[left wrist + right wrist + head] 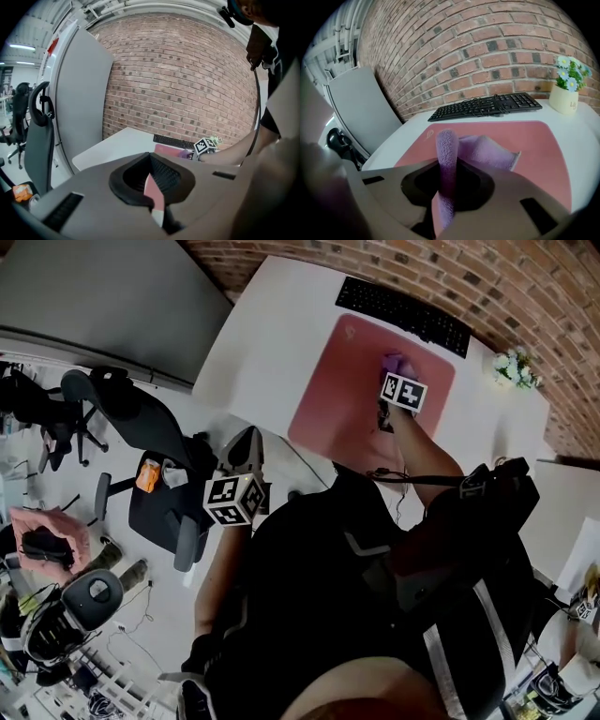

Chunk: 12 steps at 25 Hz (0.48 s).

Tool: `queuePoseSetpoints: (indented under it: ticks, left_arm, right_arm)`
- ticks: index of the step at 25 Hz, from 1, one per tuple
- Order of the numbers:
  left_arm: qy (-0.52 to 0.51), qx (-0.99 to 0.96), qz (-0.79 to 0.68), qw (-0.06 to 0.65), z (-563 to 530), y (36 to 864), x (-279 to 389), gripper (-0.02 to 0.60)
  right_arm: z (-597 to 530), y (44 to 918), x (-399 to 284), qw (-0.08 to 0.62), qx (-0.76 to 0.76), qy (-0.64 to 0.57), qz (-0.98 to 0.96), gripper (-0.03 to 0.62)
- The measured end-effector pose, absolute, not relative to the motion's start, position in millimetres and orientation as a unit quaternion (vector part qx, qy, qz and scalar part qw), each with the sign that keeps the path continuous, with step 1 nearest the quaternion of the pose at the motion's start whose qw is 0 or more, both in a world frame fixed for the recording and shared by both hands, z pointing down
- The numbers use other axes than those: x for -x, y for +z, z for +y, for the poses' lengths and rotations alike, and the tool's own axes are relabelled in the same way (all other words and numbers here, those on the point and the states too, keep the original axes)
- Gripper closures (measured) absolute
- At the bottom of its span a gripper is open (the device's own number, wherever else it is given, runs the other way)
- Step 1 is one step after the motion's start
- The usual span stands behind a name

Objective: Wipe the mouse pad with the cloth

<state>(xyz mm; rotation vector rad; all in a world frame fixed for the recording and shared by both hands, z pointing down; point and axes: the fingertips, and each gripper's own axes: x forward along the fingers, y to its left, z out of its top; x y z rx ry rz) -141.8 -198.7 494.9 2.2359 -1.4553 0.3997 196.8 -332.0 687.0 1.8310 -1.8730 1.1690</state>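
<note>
A pink mouse pad [349, 390] lies on the white desk [262, 329], in front of a black keyboard [403, 310]. My right gripper [391, 379] reaches over the pad's far middle and is shut on a purple cloth [394, 362]. In the right gripper view the cloth [446, 159] stands up between the jaws of the right gripper [444, 190], and its loose end [490, 152] trails on the mouse pad [534, 140]. My left gripper [246, 454] hangs off the desk's near edge, over the floor. In its own view the left gripper [157, 197] has its jaws together on nothing.
A small pot of flowers [568, 91] stands right of the keyboard [487, 105]. A black office chair [150, 460] stands on the floor left of the desk. A grey partition panel [79, 93] rises at the desk's left end, with a brick wall [187, 79] behind.
</note>
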Motion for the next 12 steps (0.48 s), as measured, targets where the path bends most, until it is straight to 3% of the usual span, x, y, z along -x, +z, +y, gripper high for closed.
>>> queuePoseSetpoints:
  ticks: [12]
  left_arm:
    - [0.138, -0.775, -0.574, 0.227, -176.4, 491.6, 169.6, 0.578]
  right_arm:
    - [-355.7, 685.4, -141.5, 0.145, -0.589, 0.405, -0.684, 0.534]
